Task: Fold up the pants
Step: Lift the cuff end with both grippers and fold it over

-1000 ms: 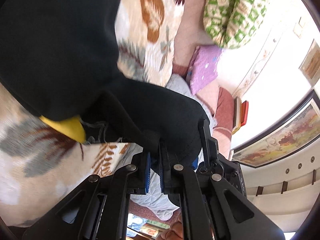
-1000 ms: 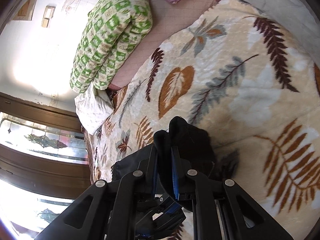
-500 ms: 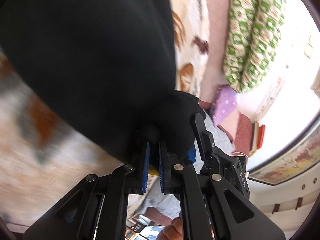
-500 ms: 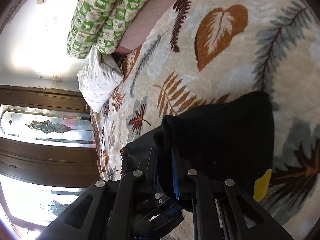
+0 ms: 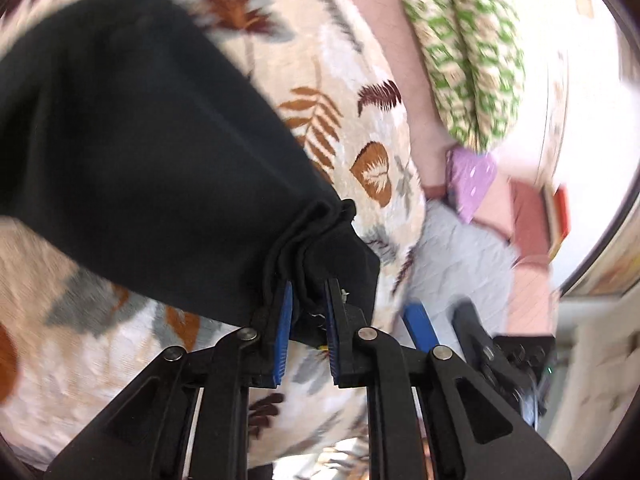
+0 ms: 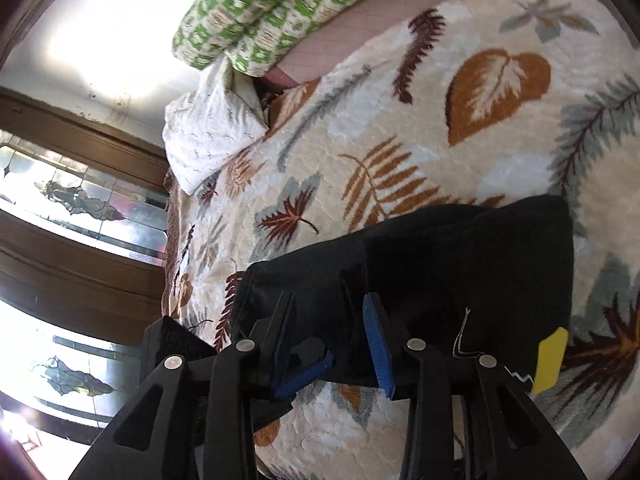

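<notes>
Black pants lie folded on a leaf-patterned blanket. My left gripper is shut on a bunched corner of the pants, low over the blanket. In the right wrist view the pants lie flat in front of my right gripper, whose jaws stand open over the near edge of the cloth. A yellow tag shows at the pants' right corner. The open right gripper also shows in the left wrist view.
A green-and-white rolled quilt and a white pillow lie at the far edge of the bed. A purple cushion and grey bedding lie to the right. A stained-glass window is at left.
Both grippers carried the pants' end over and down onto the blanket. My right gripper, shut on cloth before, has opened and let go. My left gripper still pinches the corner.
</notes>
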